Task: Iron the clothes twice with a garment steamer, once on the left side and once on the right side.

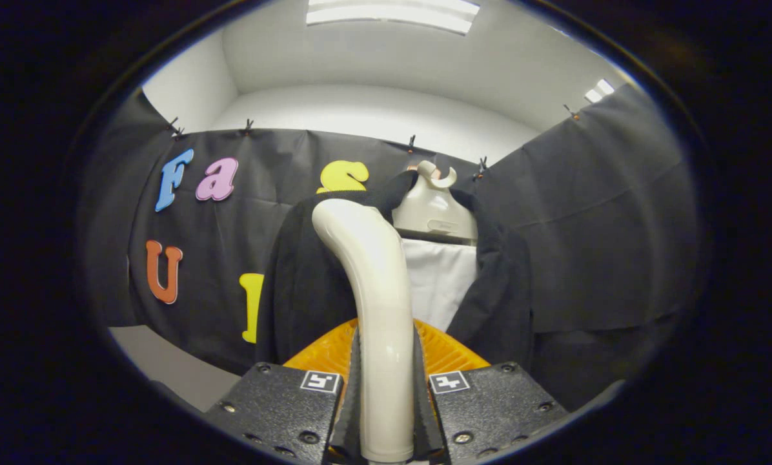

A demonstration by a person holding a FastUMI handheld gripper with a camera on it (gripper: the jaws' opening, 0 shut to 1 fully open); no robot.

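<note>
1. The gripper (386, 413) is clenching the cream steamer handle (373, 297) between both fingers.
2. A dark jacket (308, 284) is hanging just beyond, over a white panel (441, 278).
3. No brand is readable.

Glossy smooth plastic steamer handle (386, 323), matt dark cloth jacket (308, 290), ribbed jaws

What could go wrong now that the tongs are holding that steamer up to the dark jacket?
The tongs clamp only the smooth, rounded steamer handle, so it might twist or slip in the grip. The handle hides much of the dark jacket just beyond, making the head's contact hard to judge. A hard push may swing the jacket on its hanger.
</note>
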